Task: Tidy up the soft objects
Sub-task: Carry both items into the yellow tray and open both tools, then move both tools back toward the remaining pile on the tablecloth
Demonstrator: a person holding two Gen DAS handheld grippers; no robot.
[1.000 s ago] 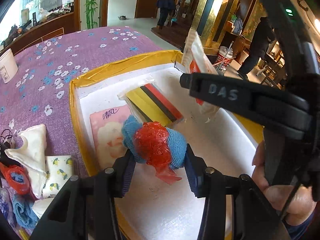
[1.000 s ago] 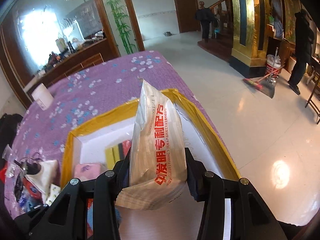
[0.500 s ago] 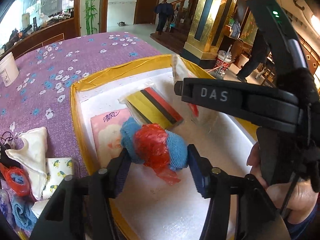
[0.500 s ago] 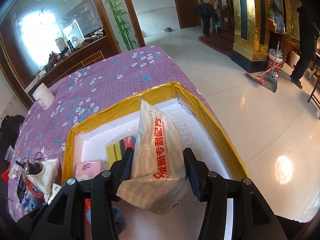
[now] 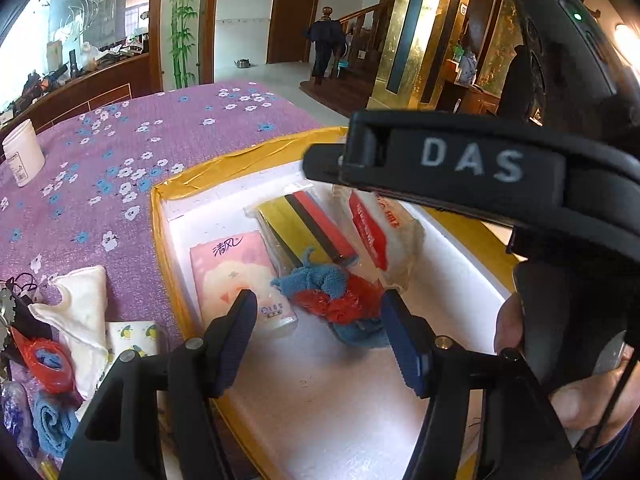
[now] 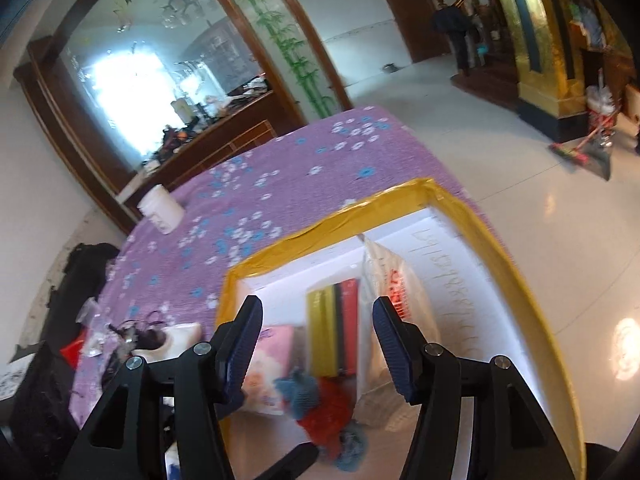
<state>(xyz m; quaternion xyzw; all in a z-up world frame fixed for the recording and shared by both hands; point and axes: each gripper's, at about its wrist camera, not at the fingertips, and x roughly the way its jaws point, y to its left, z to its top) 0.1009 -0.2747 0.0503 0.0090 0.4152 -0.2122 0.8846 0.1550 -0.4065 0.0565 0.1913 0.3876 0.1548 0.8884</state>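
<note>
A white foam box with a yellow taped rim [image 5: 168, 216] [image 6: 256, 264] sits on the purple floral cloth. Inside lie a pink tissue pack [image 5: 236, 268] [image 6: 268, 352], a yellow-black-red packet [image 5: 308, 224] [image 6: 336, 324], a white bag with red print [image 5: 380, 236] [image 6: 396, 300] and a blue towel in red netting [image 5: 340, 300] [image 6: 328, 416]. My left gripper [image 5: 320, 328] is open above the box, the towel bundle lying loose between its fingers. My right gripper [image 6: 316, 340] is open and empty above the box; its body [image 5: 460, 164] crosses the left wrist view.
Left of the box lie a white cloth [image 5: 80, 308], a lemon-print pack [image 5: 132, 340], another red-netted blue towel [image 5: 48, 360] and a blue towel [image 5: 52, 420]. A white cup [image 5: 22, 156] [image 6: 160, 212] stands far back. The table's edge and the tiled floor [image 6: 540, 184] are on the right.
My left gripper opened and let the blue towel bundle drop into the box. My right gripper opened and released the white bag, which now lies in the box, and has drawn back.
</note>
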